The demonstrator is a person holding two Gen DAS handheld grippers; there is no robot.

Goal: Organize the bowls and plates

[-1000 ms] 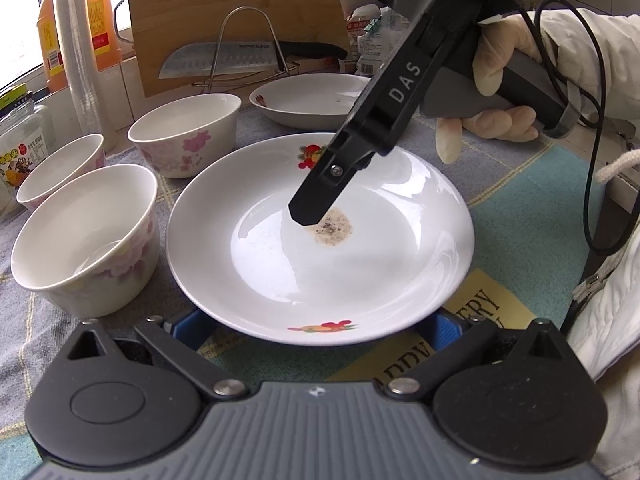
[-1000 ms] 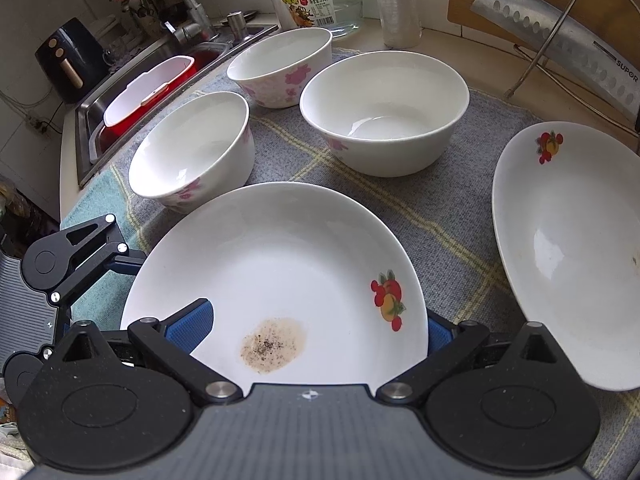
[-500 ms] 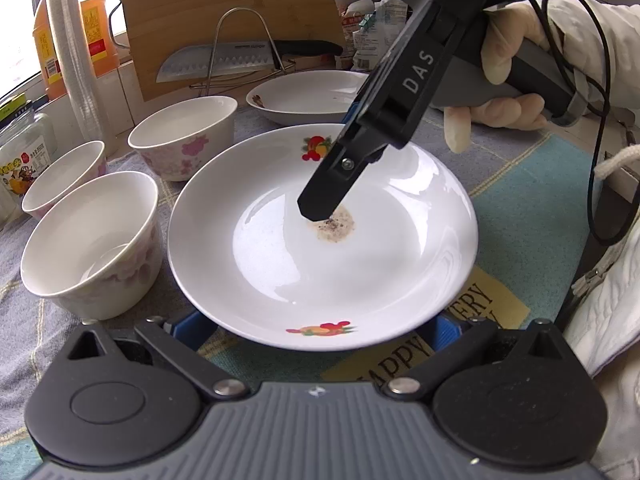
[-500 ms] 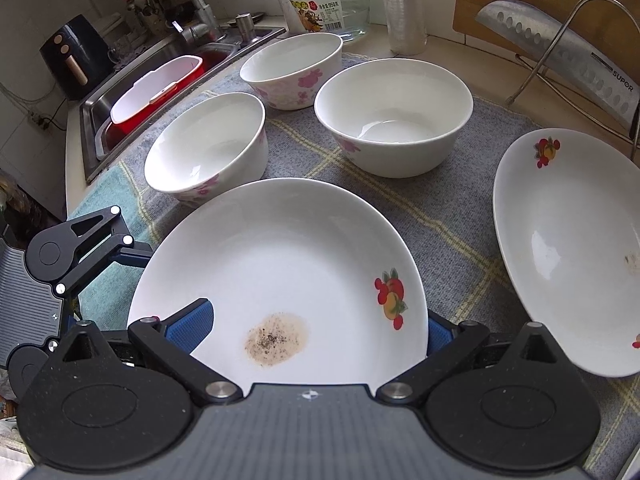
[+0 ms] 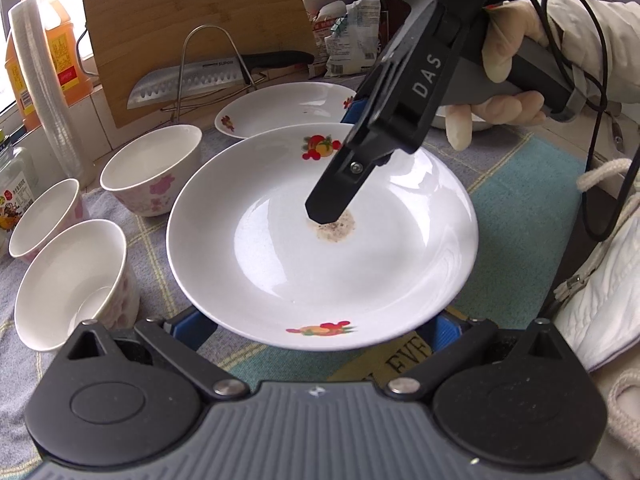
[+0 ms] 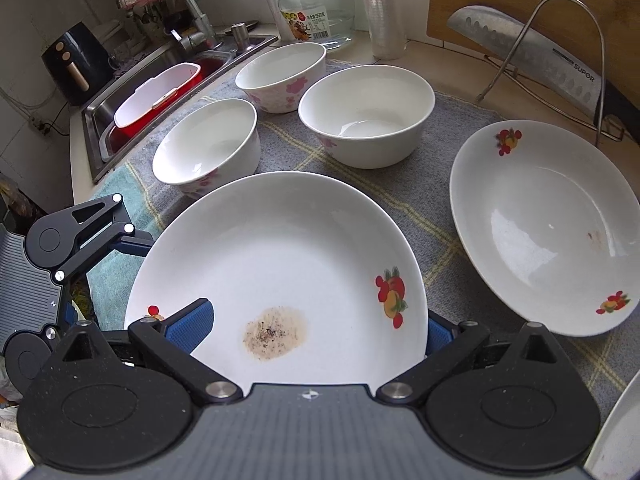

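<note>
A white plate with fruit prints and a brown stain (image 5: 304, 264) is held above the cloth; it also shows in the right wrist view (image 6: 280, 264). My left gripper (image 5: 316, 328) grips its near rim from below and beside. My right gripper (image 6: 316, 332) is shut on its opposite rim, one finger (image 5: 340, 196) over the plate's middle. A second fruit-print plate (image 6: 548, 224) lies on the cloth to the right, also seen in the left wrist view (image 5: 280, 108). Three white bowls with pink flowers (image 6: 368, 112) (image 6: 280, 76) (image 6: 206, 144) stand behind.
A grey and teal cloth (image 6: 444, 240) covers the counter. A cleaver on a wire rack (image 6: 532, 56) leans against a wooden board. A glass jar (image 6: 316, 8), a stack of plastic cups (image 6: 380, 8) and a sink with a red tub (image 6: 156, 96) lie behind.
The held plate has risen and tilted a little. Both grippers moved up with it, and the bowls and second plate look farther away.
</note>
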